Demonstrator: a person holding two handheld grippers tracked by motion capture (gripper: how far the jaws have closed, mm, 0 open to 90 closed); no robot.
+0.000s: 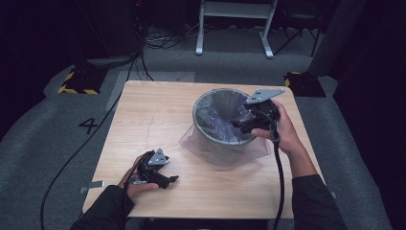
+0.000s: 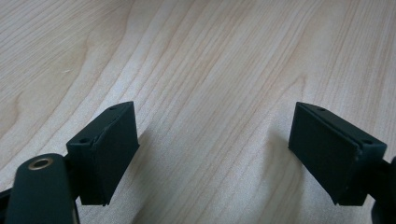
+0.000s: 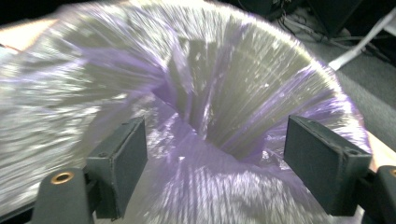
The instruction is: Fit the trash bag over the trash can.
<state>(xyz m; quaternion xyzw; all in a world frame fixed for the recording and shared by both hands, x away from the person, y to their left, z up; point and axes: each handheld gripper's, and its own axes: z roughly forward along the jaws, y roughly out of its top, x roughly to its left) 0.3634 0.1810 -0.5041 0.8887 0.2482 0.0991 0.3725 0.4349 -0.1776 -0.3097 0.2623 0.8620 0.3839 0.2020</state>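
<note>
Scene: a person sits at a light wooden table [image 1: 158, 120] with a two-jaw gripper in each hand; the room around it is dark, with grey carpet.

Bin: a round grey waste bin [image 1: 221, 143] stands on the right half of the table, upright, set back from the near edge.

Liner: a thin, translucent purple bin bag [image 1: 220, 122] lines the bin. Its top is folded over the rim and hangs down the outside wall, spreading loosely onto the table at the near side. In the right gripper view the bag [image 3: 201, 93] sags inward in creased folds toward a deep hollow in the middle.

Right gripper: the right gripper [image 1: 244, 122] is held at the bin's right rim, pointing left into the mouth, with its grey plate on top and its cable trailing down along the forearm. In its own view the right gripper [image 3: 212, 154] has its jaws standing wide apart, the purple film lying between and beneath them; nothing is clamped. Whether the jaws touch the film cannot be told.

Left gripper: the left gripper [image 1: 167, 179] rests low at the near left part of the table, well apart from the bin. In its own view the left gripper [image 2: 215, 149] has jaws spread wide over bare wood grain, holding nothing.
</note>
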